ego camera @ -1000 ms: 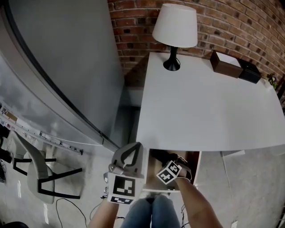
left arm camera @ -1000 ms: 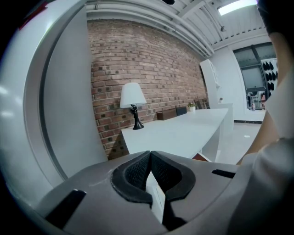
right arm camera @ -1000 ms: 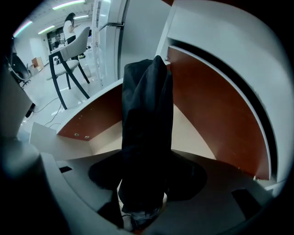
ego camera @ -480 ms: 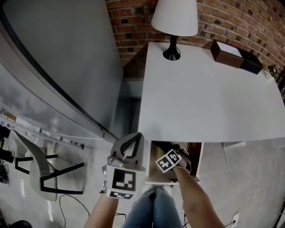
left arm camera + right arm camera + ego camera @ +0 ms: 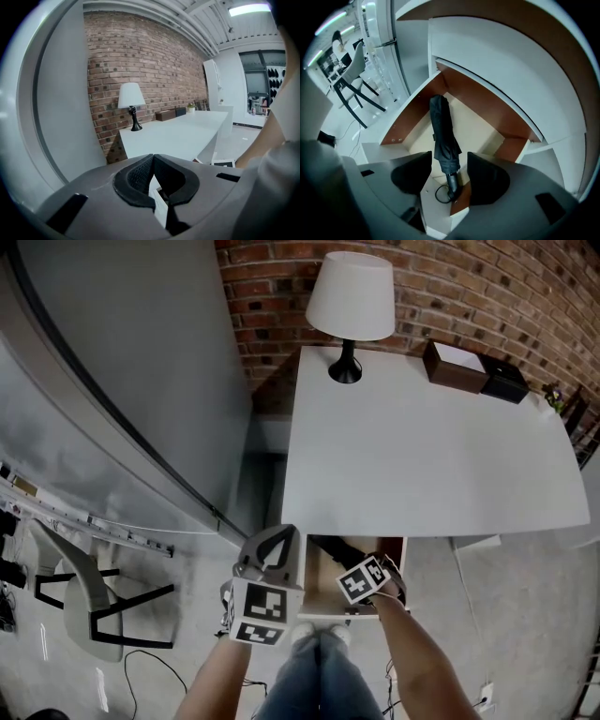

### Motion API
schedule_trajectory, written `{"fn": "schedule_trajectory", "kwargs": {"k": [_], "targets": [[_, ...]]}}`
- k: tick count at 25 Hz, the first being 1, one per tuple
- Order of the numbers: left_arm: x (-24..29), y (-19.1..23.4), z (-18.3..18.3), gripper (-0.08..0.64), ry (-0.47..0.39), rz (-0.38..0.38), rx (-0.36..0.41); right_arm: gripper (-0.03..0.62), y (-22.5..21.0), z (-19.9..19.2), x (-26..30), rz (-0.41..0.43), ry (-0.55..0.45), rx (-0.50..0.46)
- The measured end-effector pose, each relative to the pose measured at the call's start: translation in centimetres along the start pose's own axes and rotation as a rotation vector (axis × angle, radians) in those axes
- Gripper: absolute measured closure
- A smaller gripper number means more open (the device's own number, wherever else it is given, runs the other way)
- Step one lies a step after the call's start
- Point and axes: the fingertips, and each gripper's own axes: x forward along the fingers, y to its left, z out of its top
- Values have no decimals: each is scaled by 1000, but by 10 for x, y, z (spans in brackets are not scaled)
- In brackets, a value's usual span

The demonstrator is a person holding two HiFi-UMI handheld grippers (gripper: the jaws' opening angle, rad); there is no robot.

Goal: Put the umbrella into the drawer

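A folded black umbrella lies along the floor of the open wooden drawer, its handle and strap loop toward the drawer's front. In the head view the umbrella shows as a dark shape inside the drawer under the white desk. My right gripper hovers above it pointing steeply down; its jaws are closing, with the umbrella below them and untouched. That right gripper sits over the drawer's front. My left gripper hangs left of the drawer, shut and empty, its tips meeting.
A white-shaded lamp, a brown box and a black box stand at the desk's far edge against the brick wall. A grey panel fills the left. A chair and floor cables are lower left. The person's legs are below.
My right gripper has lifted a little above the drawer and rolled. The left gripper has barely moved. The head view has shifted, showing more of the desk's far side.
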Motion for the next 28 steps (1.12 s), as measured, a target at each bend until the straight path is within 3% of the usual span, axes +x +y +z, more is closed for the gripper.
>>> {"fn": "schedule_trajectory", "kwargs": {"k": [8, 15, 19, 23, 28], "targets": [[-11, -13, 1, 558, 71, -15, -29, 362, 3, -20, -58, 72, 90, 115], [-19, -10, 15, 558, 100, 17, -59, 361, 3, -20, -106, 128, 89, 197], [-28, -6, 15, 558, 129, 42, -94, 362, -1, -34, -136, 133, 152, 285], [-35, -4, 24, 558, 118, 48, -100, 362, 2, -26, -154, 198, 99, 323], [-42, -1, 45, 558, 80, 59, -93, 360, -12, -14, -183, 206, 26, 328]]}}
